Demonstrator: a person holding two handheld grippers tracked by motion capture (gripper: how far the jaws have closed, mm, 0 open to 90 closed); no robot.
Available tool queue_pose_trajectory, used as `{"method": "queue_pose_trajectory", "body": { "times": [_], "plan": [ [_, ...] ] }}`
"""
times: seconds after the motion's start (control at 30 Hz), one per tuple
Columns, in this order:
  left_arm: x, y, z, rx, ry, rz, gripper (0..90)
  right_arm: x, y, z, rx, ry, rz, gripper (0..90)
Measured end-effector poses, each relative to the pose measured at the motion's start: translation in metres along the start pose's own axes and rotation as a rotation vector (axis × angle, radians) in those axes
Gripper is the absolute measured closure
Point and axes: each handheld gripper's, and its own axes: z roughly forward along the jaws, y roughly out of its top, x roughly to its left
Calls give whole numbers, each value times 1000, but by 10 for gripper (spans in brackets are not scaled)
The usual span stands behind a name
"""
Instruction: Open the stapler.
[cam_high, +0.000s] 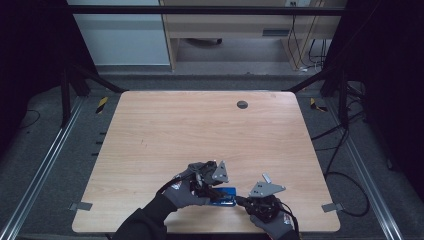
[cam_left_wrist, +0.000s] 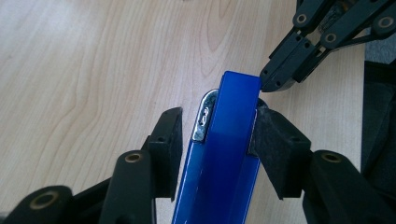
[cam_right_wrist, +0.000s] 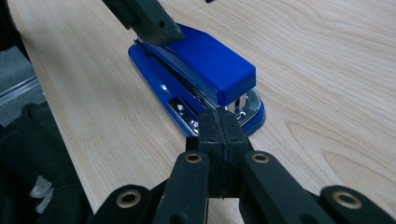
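A blue stapler (cam_high: 224, 196) lies flat on the wooden table (cam_high: 200, 130) near its front edge. My left gripper (cam_left_wrist: 219, 119) straddles the stapler (cam_left_wrist: 229, 154) from above. Its right-hand pad (cam_left_wrist: 273, 135) rests against the blue side, while the other pad (cam_left_wrist: 168, 135) stands off with a gap, so the gripper is open. In the high view the left gripper (cam_high: 211, 191) sits over the stapler's left part. My right gripper (cam_right_wrist: 219, 126) is shut with nothing between its jaws. Its tip meets the metal front end of the stapler (cam_right_wrist: 205, 65). The right gripper (cam_high: 241, 201) comes in from the right.
The table's front edge runs just below both hands. A round grommet hole (cam_high: 242, 104) sits at the far middle. Bare wood stretches beyond the stapler. Metal rails (cam_high: 45, 160) and loose cables (cam_high: 345, 180) flank the table on the floor.
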Motion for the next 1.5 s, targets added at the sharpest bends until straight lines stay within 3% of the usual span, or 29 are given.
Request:
{"method": "queue_pose_trajectory", "body": {
  "times": [0.13,0.33,0.87,1.17,1.5],
  "plan": [
    [-1,1,6,15,-15,6,532,0,0,1,3,3,-6,900],
    [0,1,16,81,-26,42,537,0,0,2,5,-2,-9,900],
    [0,6,29,118,-60,66,603,1,0,6,14,-1,-14,900],
    [0,9,30,151,-53,96,613,1,0,11,10,3,-20,900],
    [1,11,35,164,-64,88,602,1,0,12,4,8,-13,900]
  ]
}}
